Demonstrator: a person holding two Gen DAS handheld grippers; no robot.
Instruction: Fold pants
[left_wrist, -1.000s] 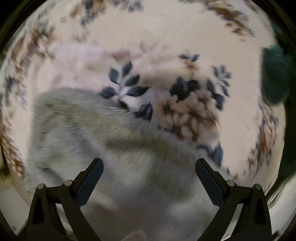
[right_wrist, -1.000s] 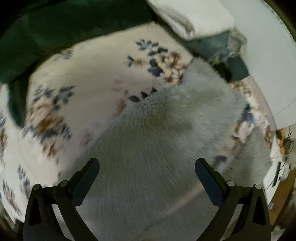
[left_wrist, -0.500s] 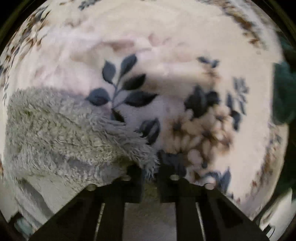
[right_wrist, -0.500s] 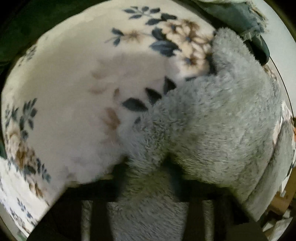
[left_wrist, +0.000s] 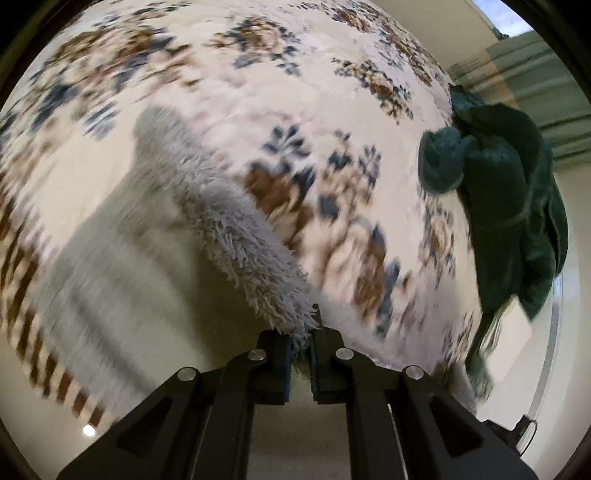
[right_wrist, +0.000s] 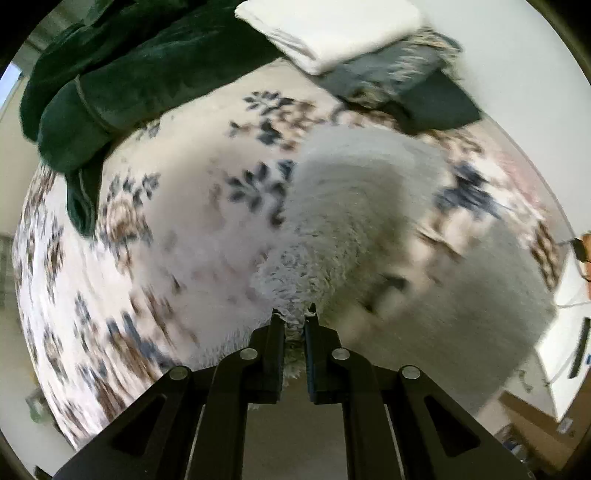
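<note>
The grey fleece pants (left_wrist: 236, 236) are pinched at an edge by the left gripper (left_wrist: 300, 343), jaws shut on the pile, above the floral blanket (left_wrist: 332, 92). In the right view alone, the right gripper (right_wrist: 294, 325) is clamped on the pants (right_wrist: 354, 229), and folded laundry (right_wrist: 332, 29) is seen beyond.

Both grippers closed on the pants and lifted them

A second ago your left gripper (left_wrist: 300, 325) and your right gripper (right_wrist: 294, 321) stood wide open above the grey fluffy pants (left_wrist: 236, 236); you then closed both on the fabric edge, and the right jaws are closing a little more even now. You raised the cloth off the flowered blanket (left_wrist: 332, 92), so more of the blanket and the dark green garment (left_wrist: 509, 206) came into the view.
</note>
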